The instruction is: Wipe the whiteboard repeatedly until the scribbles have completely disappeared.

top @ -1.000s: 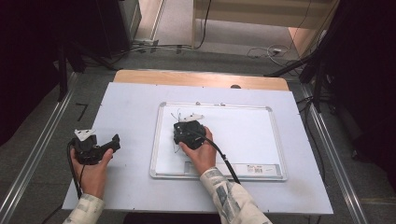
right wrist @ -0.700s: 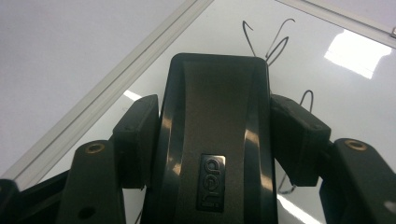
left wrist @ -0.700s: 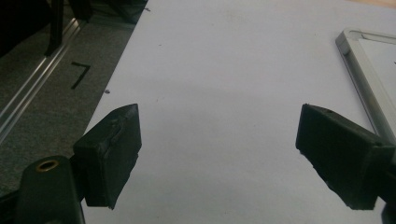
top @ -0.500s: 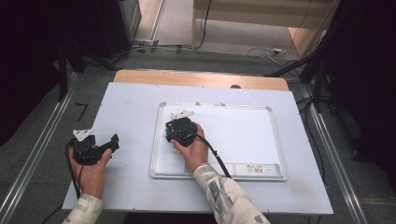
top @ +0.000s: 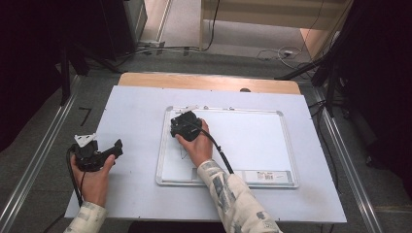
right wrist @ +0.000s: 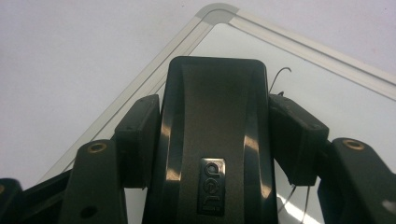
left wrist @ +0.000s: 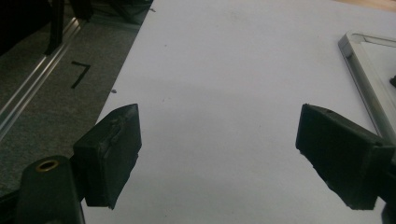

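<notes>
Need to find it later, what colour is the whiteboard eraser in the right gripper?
Black eraser, clearest in the right gripper view.

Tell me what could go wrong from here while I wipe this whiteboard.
The eraser is near the whiteboard frame's top left corner; another stroke that way could catch the raised edge. Thin pen lines remain beside the right gripper, so marks may get missed. The whiteboard lies loose on the table and might slide; the left gripper hangs open, off it.

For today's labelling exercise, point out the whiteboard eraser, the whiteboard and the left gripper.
Whiteboard eraser (right wrist: 212,140), right gripper view, black top.
Whiteboard (top: 252,141), high view, bare white surface.
Left gripper (left wrist: 219,154), left gripper view, midway between fingertips.
</notes>
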Motion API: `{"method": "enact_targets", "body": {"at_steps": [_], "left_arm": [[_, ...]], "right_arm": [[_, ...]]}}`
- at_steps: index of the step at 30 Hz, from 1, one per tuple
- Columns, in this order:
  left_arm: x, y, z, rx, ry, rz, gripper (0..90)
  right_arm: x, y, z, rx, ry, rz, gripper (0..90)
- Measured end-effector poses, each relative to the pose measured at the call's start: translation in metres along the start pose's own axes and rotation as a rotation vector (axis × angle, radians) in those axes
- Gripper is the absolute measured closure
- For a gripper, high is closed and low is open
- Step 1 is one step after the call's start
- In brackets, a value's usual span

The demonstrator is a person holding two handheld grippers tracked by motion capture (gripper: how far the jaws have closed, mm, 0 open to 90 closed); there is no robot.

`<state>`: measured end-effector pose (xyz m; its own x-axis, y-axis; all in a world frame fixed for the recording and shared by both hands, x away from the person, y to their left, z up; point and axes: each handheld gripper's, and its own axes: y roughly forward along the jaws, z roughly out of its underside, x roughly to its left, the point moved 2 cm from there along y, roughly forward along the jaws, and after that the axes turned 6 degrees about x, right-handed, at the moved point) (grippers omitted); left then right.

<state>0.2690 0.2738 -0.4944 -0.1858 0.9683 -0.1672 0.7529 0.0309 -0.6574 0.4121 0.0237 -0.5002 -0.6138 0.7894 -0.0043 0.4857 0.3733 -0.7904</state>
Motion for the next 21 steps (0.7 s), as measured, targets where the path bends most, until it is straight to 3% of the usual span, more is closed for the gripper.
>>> {"method": "enact_targets", "body": {"at_steps": [21], "left_arm": [[0.003, 0.0, 0.0, 0.006, -0.007, 0.005, 14.9]], "right_arm": [[-0.025, 0.016, -0.021, -0.011, 0.039, 0.018, 36.5]]}}
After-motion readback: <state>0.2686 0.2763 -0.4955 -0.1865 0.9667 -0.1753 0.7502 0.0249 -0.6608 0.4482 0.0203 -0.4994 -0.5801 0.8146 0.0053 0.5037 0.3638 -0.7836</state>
